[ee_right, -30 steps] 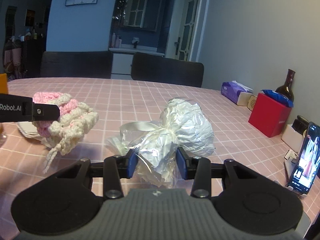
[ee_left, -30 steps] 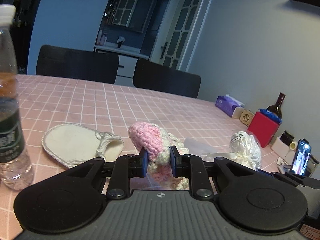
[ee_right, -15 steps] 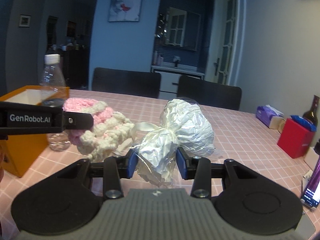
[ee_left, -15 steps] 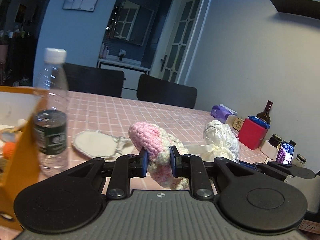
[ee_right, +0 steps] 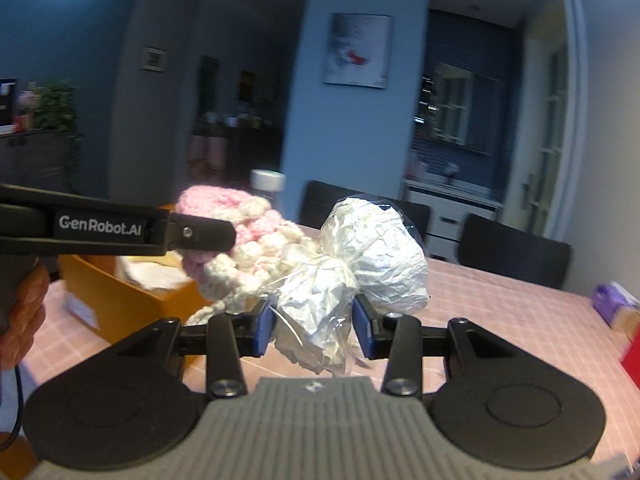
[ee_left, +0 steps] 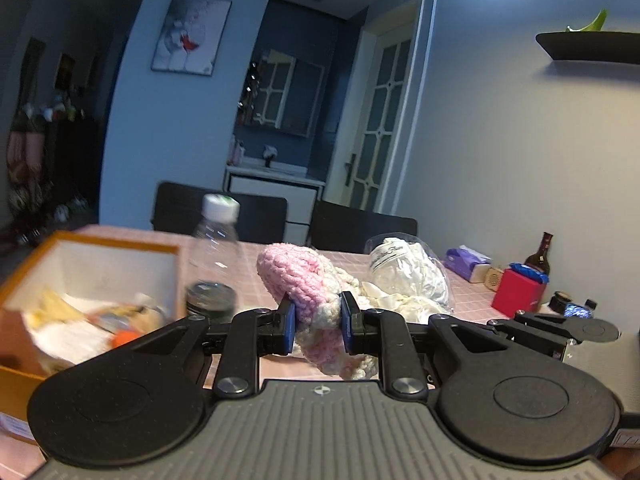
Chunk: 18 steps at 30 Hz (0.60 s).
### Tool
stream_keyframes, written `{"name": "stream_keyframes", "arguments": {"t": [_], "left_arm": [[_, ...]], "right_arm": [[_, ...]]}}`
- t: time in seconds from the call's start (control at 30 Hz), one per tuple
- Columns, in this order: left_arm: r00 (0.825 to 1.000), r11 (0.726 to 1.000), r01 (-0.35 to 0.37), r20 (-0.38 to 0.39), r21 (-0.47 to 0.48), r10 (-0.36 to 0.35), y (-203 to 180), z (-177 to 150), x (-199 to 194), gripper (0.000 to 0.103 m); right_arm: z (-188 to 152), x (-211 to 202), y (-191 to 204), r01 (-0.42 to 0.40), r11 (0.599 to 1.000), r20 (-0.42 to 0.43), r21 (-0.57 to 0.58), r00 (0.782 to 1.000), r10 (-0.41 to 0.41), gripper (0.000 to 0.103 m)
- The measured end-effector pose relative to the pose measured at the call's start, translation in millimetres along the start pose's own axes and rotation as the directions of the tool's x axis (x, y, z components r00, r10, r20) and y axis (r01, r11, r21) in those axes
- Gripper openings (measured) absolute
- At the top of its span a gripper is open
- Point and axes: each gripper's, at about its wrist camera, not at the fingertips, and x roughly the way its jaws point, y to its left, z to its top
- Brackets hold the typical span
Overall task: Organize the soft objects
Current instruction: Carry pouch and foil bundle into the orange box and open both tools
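A: Left gripper point(ee_left: 317, 327) status?

B: Blue pads pinching the pink-and-cream crocheted yarn piece point(ee_left: 298, 284). It is held clear above the pink checked tablecloth point(ee_left: 468, 292), and its cream part hangs below the pads.

A: Right gripper point(ee_right: 313, 330)?

B: Pads pressed in on the neck of a clear crinkled plastic bag stuffed with white material point(ee_right: 360, 264). The bulb of the bag sits above and ahead of the fingers, also lifted off the table.

A: How do the two stand to each other?

B: Side by side. In the right wrist view the left gripper's black finger point(ee_right: 120, 230), with GenRobot.AI printed on it, comes in from the left, and the yarn piece point(ee_right: 240, 240) is just beside the bag; can't tell if they touch. The person's left hand point(ee_right: 22, 308) shows at the frame edge.

A: Surroundings?

B: An open orange cardboard box with white lining point(ee_left: 86, 280) is to the left, with blurred soft items inside. A clear plastic water bottle with white cap point(ee_left: 214, 256) stands just right of the box. Farther right on the table: a red box point(ee_left: 520, 294), a purple tissue pack point(ee_left: 466, 260) and a dark glass bottle point(ee_left: 540, 252). Black chairs point(ee_left: 360, 226) are behind the table.
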Motion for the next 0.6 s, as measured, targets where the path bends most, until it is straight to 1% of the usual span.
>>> {"name": "stream_keyframes", "arguments": {"t": [0.1, 0.2, 0.37, 0.5, 0.6], "left_arm": [[0.999, 0.999, -0.032, 0.012, 0.030, 0.032, 12, 7, -17, 0.024], [0.997, 0.996, -0.075, 0.023, 0.055, 0.074, 25, 14, -31, 0.024], [0.987, 0.982, -0.161, 0.045, 0.102, 0.157, 50, 29, -49, 0.024], [0.970, 0.961, -0.239, 0.065, 0.139, 0.232, 74, 44, -56, 0.024], [0.965, 0.956, -0.263, 0.044, 0.127, 0.259, 97, 58, -52, 0.024]], "right_arm": [[11, 3, 11, -0.077, 0.997, 0.003, -0.023, 0.997, 0.077, 0.041], [25, 10, 21, -0.145, 0.988, 0.009, -0.053, 0.989, 0.145, 0.041], [45, 31, 45, -0.235, 0.959, 0.027, -0.157, 0.970, 0.242, 0.041], [66, 67, 58, -0.306, 0.929, -0.011, -0.209, 0.951, 0.310, 0.041], [81, 101, 69, -0.334, 0.910, -0.067, -0.246, 0.942, 0.328, 0.041]]}}
